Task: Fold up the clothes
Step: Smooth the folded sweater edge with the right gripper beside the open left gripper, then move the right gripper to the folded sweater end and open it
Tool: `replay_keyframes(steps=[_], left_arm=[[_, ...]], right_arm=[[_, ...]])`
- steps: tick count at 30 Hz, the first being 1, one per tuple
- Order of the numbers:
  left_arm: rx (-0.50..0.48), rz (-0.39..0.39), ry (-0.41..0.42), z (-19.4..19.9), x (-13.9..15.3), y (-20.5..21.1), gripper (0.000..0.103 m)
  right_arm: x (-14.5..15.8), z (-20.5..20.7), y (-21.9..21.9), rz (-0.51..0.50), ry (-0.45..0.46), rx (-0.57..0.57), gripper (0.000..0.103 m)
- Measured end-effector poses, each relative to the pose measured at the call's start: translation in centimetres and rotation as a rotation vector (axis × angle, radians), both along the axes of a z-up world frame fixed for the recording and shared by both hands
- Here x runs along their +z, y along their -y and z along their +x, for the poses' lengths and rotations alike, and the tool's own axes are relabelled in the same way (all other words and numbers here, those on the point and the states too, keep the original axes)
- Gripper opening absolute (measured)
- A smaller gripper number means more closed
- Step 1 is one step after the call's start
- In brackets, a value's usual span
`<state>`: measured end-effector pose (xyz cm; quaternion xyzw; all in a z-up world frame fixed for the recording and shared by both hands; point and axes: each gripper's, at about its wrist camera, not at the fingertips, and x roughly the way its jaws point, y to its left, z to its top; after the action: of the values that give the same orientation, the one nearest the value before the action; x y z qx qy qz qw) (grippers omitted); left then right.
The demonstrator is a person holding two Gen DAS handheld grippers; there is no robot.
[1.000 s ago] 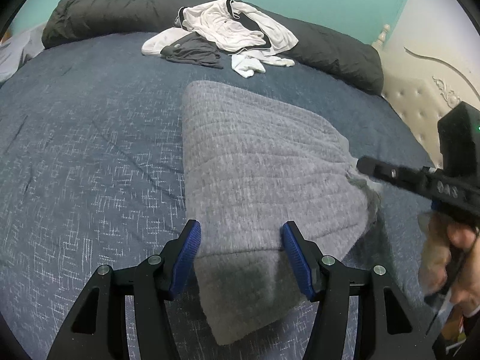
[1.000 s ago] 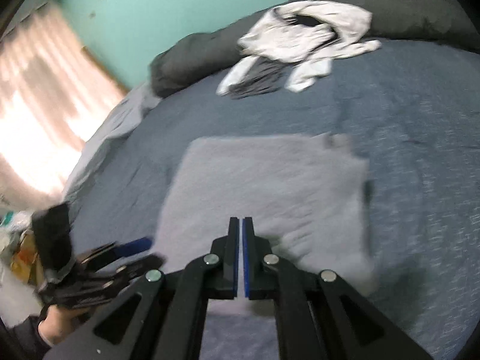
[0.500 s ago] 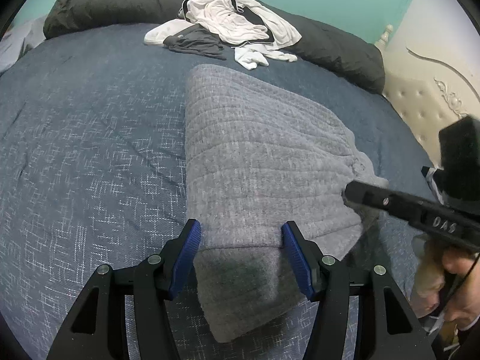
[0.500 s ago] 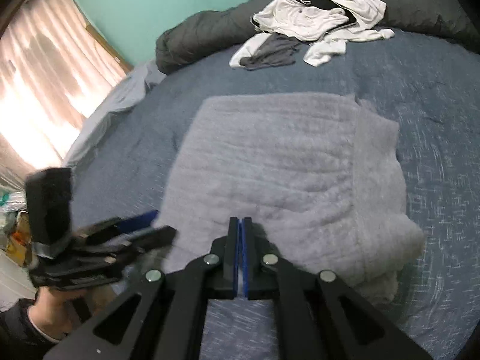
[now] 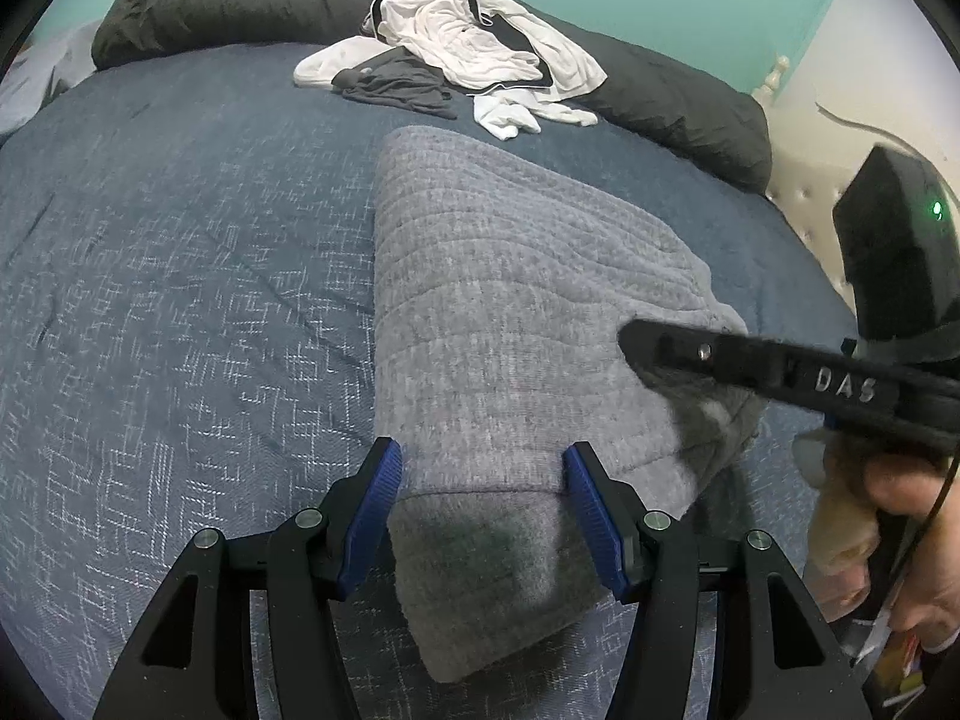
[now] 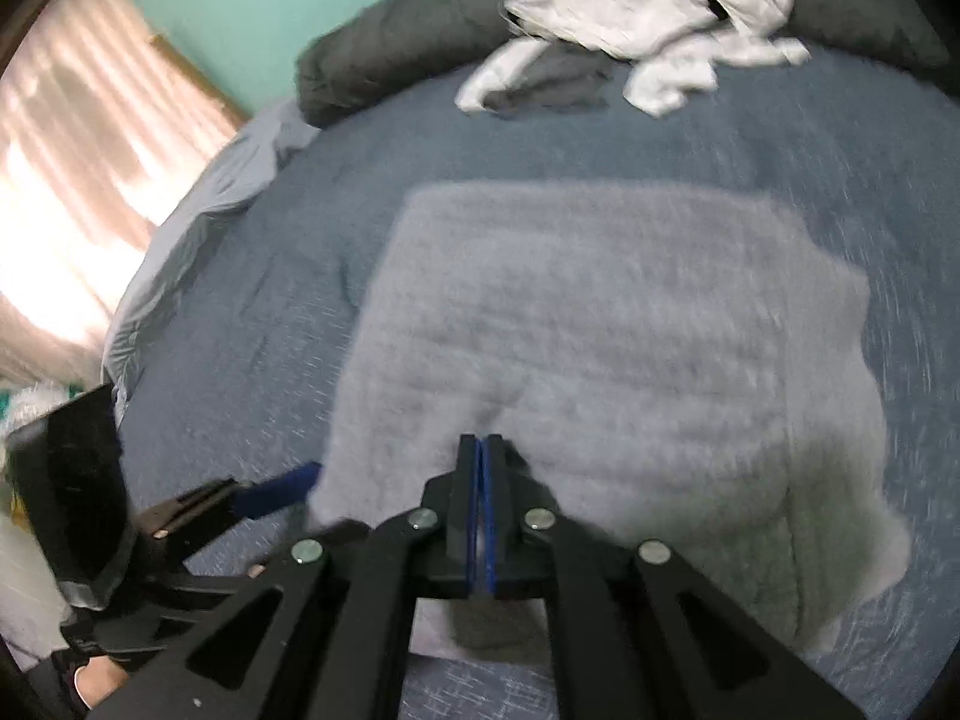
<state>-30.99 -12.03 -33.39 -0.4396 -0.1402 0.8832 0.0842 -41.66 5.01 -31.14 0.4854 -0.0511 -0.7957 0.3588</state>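
A grey knit garment point(image 5: 510, 312), folded into a thick block, lies on the blue bedspread point(image 5: 180, 300). My left gripper point(image 5: 480, 471) is open and its blue pads straddle the garment's near end without squeezing it. In the left wrist view, my right gripper point(image 5: 630, 342) comes in from the right, its tip over the garment's right part. In the blurred right wrist view that gripper point(image 6: 480, 447) is shut, pads together with nothing seen between them, above the garment point(image 6: 600, 330). The left gripper's blue finger point(image 6: 276, 492) sits at the cloth's left edge there.
A loose pile of white and dark clothes point(image 5: 474, 54) lies at the far side of the bed against a rolled dark duvet point(image 5: 240, 0). A padded headboard point(image 5: 804, 204) stands to the right. In the right wrist view a curtained window point(image 6: 78, 180) and pale sheet point(image 6: 198, 228) are on the left.
My right gripper has slid from the garment's right corner inward over its top, staying shut. The left gripper has kept its place and opening.
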Motion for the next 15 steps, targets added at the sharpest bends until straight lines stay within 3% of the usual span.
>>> replay_keyframes(steps=[7, 12, 15], left_arm=[[0.019, 0.043, 0.003, 1.1, -0.4, 1.0, 0.061], [0.028, 0.092, 0.004, 2.0, -0.8, 1.8, 0.062], [0.030, 0.097, -0.003, 2.2, -0.6, 1.9, 0.061]], right_arm=[[-2.2, -1.3, 1.7, 0.048, 0.051, 0.014, 0.000], [-0.3, -0.9, 0.5, 0.028, -0.020, -0.005, 0.000], [-1.1, -1.1, -0.2, 0.050, 0.006, 0.003, 0.000]])
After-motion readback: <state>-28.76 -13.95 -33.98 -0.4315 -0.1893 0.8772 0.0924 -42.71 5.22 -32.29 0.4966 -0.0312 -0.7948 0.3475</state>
